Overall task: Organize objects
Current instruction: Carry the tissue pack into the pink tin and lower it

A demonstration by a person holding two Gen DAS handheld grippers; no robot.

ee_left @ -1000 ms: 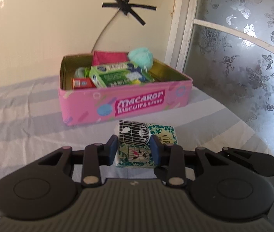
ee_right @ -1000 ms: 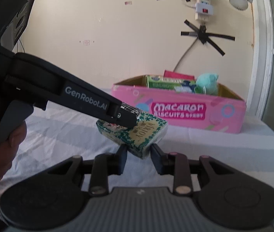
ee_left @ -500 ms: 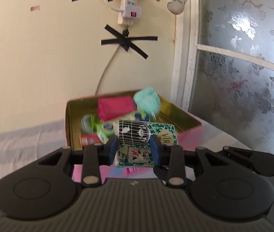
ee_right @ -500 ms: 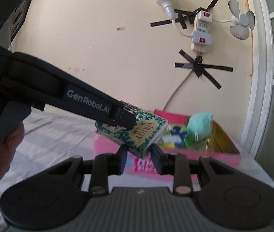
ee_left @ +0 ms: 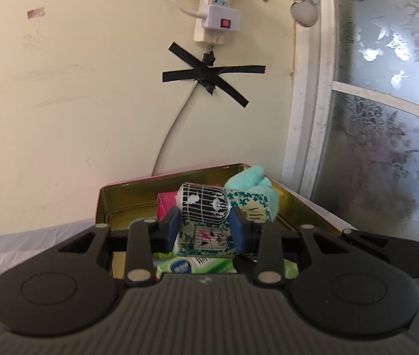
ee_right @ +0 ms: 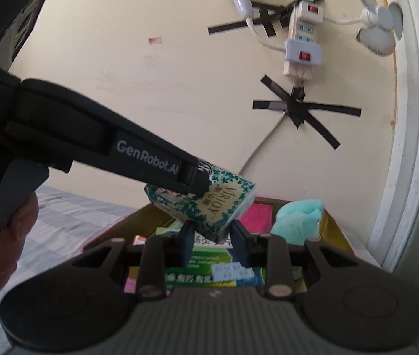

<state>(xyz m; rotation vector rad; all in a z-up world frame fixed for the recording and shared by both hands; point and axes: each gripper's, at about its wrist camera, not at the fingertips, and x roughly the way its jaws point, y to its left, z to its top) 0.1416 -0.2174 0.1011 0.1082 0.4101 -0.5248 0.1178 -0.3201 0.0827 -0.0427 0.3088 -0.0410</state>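
A tissue pack (ee_left: 203, 210) printed with green flowers and a black birdcage hangs in the air, held from both ends. My left gripper (ee_left: 205, 230) is shut on its near end. In the right wrist view that left gripper (ee_right: 197, 182) reaches in from the left, and my right gripper (ee_right: 212, 236) is shut on the lower corner of the tissue pack (ee_right: 218, 204). Straight below lies the pink tin box (ee_left: 103, 204) with gold inside walls. It holds a teal plush (ee_left: 251, 177), a pink packet (ee_left: 165, 204) and a green wipes pack (ee_right: 209, 266).
The cream wall close behind the tin carries a power strip (ee_left: 215, 14), a taped cable (ee_left: 206, 74) and a small white fan (ee_right: 381, 29). A frosted glass door (ee_left: 387, 118) stands at the right. A striped sheet (ee_right: 70, 210) covers the surface at the left; a hand (ee_right: 8, 230) holds the left gripper.
Both grippers have carried the tissue pack up and forward, from over the sheet in front of the tin to above its open top. The grip of each has stayed the same.
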